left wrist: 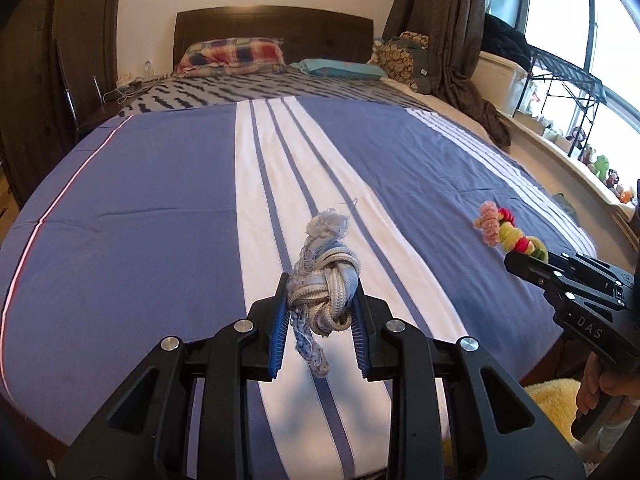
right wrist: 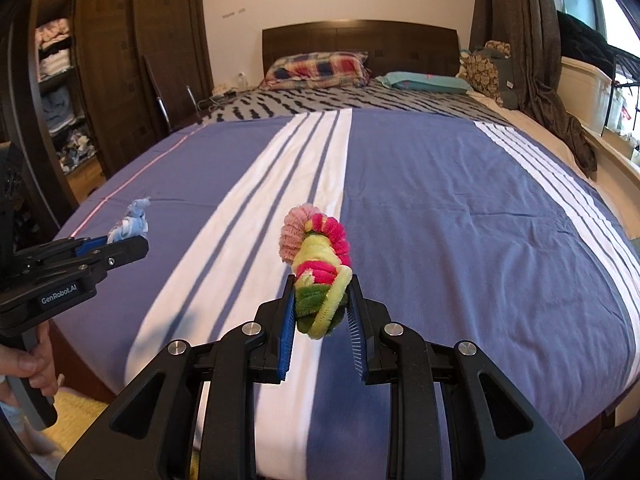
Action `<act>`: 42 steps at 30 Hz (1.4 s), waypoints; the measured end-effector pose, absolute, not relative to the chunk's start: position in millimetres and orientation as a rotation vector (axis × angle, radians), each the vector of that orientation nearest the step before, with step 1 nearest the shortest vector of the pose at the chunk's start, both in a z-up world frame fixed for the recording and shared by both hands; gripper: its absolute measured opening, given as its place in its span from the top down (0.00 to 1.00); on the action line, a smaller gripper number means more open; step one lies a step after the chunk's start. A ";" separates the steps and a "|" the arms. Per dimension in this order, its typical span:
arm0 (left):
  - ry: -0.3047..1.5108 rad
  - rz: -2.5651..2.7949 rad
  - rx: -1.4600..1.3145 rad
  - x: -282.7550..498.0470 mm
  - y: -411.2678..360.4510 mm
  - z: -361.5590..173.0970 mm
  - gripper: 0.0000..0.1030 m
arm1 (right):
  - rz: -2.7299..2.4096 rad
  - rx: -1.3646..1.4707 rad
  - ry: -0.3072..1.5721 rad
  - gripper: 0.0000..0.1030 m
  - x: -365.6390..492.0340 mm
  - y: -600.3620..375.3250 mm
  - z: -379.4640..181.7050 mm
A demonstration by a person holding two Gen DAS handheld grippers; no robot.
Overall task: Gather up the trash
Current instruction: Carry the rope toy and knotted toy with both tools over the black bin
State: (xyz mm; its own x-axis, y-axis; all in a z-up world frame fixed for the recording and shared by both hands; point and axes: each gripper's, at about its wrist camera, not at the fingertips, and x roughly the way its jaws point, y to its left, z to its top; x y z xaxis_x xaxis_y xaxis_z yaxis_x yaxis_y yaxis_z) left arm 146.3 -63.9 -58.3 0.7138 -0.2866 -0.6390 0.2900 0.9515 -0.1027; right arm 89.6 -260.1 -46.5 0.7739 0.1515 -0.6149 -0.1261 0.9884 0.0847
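Note:
My left gripper (left wrist: 320, 286) is shut on a knot of frayed grey-blue rope (left wrist: 326, 284), held in the air above the bed; a loose tail hangs down between the fingers. The same left gripper (right wrist: 132, 246) and grey-blue rope (right wrist: 130, 226) show at the left of the right wrist view. My right gripper (right wrist: 322, 290) is shut on a bundle of pink, yellow and green fuzzy pipe cleaners (right wrist: 318, 268), also lifted off the bed. That bundle (left wrist: 508, 232) and the right gripper (left wrist: 528, 262) appear at the right of the left wrist view.
Below lies a bed with a blue and white striped cover (left wrist: 168, 208), a plaid pillow (left wrist: 236, 54) and dark headboard (left wrist: 276, 26) at the far end. A window sill with small toys (left wrist: 600, 164) runs along the right. Shelves with clothes (right wrist: 60, 80) stand left. A yellow rug (left wrist: 552, 404) lies on the floor.

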 end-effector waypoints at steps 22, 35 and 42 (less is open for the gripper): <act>0.627 -0.351 -0.004 20.7 -64.2 -53.2 0.75 | 0.165 0.081 0.626 0.76 -11.9 -259.0 -55.6; 0.708 -0.346 -0.048 -11.9 -58.9 -98.1 0.75 | 0.166 0.057 0.707 0.76 -36.8 -256.7 -93.2; 0.792 -0.349 -0.051 -16.3 -59.6 -131.9 0.75 | 0.165 0.064 0.782 0.76 -42.1 -256.9 -122.9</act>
